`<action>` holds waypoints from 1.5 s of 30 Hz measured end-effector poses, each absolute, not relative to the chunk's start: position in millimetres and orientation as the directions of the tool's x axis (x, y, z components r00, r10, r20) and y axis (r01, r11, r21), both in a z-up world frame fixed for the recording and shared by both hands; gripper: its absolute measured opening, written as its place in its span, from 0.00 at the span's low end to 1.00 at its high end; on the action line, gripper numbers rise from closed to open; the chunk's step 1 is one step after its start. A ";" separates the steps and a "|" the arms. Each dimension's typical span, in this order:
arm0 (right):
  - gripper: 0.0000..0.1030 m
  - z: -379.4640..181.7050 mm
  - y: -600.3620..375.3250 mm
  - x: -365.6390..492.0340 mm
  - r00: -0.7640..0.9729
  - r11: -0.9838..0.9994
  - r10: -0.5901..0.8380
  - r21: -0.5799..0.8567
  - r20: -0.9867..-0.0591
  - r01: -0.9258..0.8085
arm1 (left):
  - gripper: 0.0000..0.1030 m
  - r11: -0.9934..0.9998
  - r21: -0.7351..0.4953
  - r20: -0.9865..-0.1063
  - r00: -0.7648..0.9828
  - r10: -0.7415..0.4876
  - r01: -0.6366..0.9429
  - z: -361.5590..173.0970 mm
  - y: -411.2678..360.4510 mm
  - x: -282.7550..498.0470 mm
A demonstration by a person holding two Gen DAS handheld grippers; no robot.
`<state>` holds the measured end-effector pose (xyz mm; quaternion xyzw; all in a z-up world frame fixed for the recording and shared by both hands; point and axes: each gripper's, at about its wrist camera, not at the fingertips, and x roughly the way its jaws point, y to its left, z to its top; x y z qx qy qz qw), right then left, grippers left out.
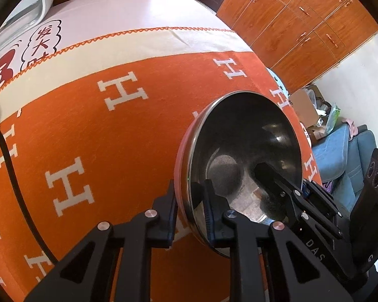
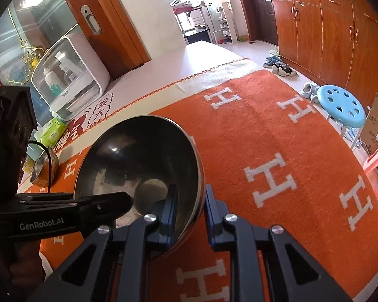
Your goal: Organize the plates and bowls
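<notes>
Right now, both your grippers meet on one bowl.
Bowl: your steel bowl [image 1: 247,156] with a pink outer band is tilted on edge, its hollow facing the cameras, above the orange cloth [image 1: 93,130]; whether its lower rim touches the cloth you cannot tell.
Left gripper: your left gripper [image 1: 190,201] is clenched on the bowl's rim, one pad on the pink outside, the other inside the steel wall.
Right gripper: your right gripper [image 2: 189,201] is clamped on the opposite side of that rim, one finger inside the bowl, one outside.
Crossing: each gripper shows in the other's view, reaching into the bowl from the far side.
Second bowl: a smaller steel bowl [image 2: 44,168] lies tipped on the cloth, to the left of the held bowl and well apart from it.
Cabinet: a white countertop cabinet [image 2: 73,75] stands beyond the bowl, past the cloth's scalloped edge.
Stool: a blue stool [image 2: 340,105] stands on the floor, off to the right of the bowl.
</notes>
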<state>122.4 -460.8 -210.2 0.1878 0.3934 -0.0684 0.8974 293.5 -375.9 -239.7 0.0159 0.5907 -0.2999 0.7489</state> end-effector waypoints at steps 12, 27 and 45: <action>0.17 -190.7 -450.7 104.4 0.726 0.925 0.023 0.290 -0.687 0.245 | 0.16 0.816 -0.301 -0.881 0.185 -0.436 0.493 -217.5 -366.5 277.3; 0.16 -164.4 -420.8 66.7 0.763 0.945 0.032 0.269 -0.645 0.187 | 0.16 0.829 -0.264 -0.862 0.266 -0.432 0.494 -180.1 -336.1 222.0; 0.16 -140.9 -373.3 27.6 0.774 0.979 0.056 0.188 -0.630 0.082 | 0.17 0.855 -0.202 -0.858 0.335 -0.390 0.478 -148.1 -294.9 157.5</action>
